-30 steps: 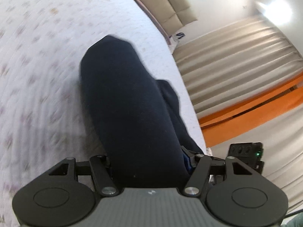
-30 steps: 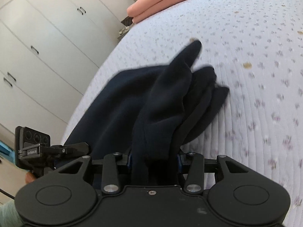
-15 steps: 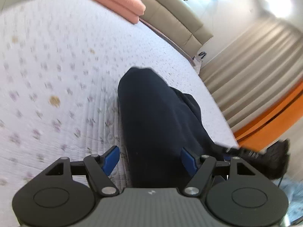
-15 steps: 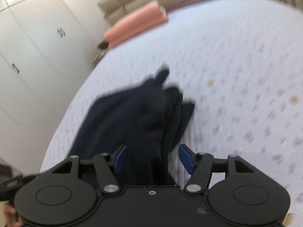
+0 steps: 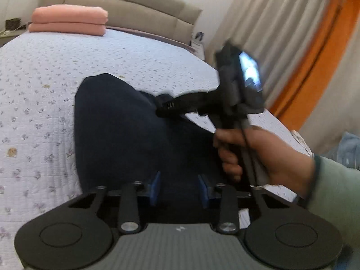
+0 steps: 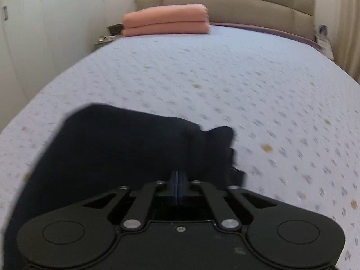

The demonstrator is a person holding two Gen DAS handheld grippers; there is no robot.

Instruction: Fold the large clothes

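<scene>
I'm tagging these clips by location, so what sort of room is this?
Most likely a bedroom: a quilted floral bedspread against a padded headboard, with white wardrobe doors alongside and curtains opposite.

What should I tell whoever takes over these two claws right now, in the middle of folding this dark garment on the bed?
Left claw: open, with its pads on either side of the navy garment's near end, not gripping.
Right claw: shut, low over the garment's right side. I cannot tell whether it is pinching fabric.
Garment: lying in a long, bunched heap on the quilted bed. The pink folded blankets sit far off by the headboard.
Done: garment roughly gathered lengthwise.
Left: probably regrip, smooth it flat and finish the folds.
</scene>
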